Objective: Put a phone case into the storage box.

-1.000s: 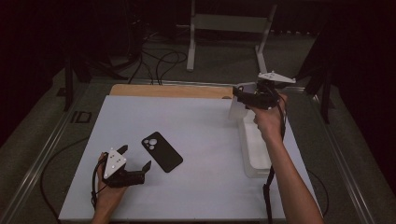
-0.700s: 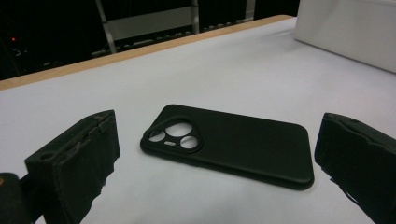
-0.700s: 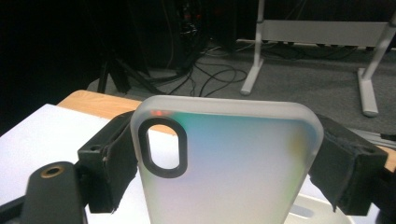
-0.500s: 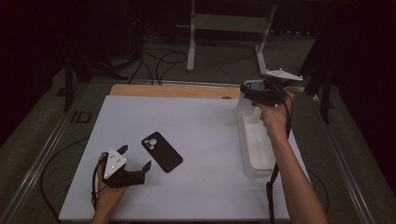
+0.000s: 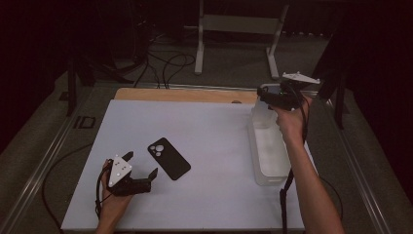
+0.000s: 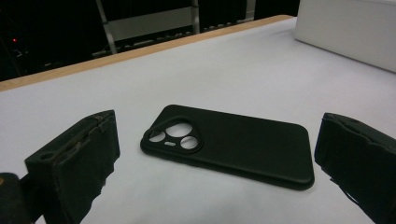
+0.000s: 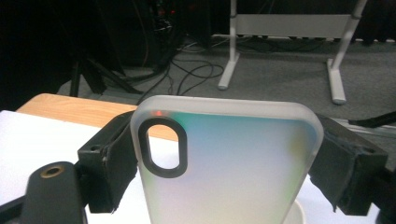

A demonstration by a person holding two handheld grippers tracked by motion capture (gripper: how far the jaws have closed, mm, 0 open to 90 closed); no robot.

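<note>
Shifted toward the right edge of the high view since a second before, the right gripper (image 5: 265, 105), carrying the translucent phone case (image 5: 263, 116) farther over the far end of the clear plastic bin (image 5: 272, 168); stayed put at lower left, the left gripper (image 5: 141, 168). Clamped across its width in the right gripper view (image 7: 229, 172), that frosted case (image 7: 233, 172), upright between both black pads, jaws standing wide around it, its oval camera cut-out at upper left of the frame. Spread well apart and gripping nothing in the left gripper view, the left jaws, with the black phone case (image 6: 229, 144) lying flat between and just beyond them, camera openings toward the left of the frame; seen in the high view at centre-left (image 5: 169, 158), just beside those jaws, not touching. Covered in a white sheet, the table (image 5: 204, 131), with a bare wooden strip (image 5: 185, 95) along its far edge. Beyond it, at the top of the frame: dark grey floor, loose black cables (image 5: 165, 63), a white metal stand (image 5: 238, 24).
</note>
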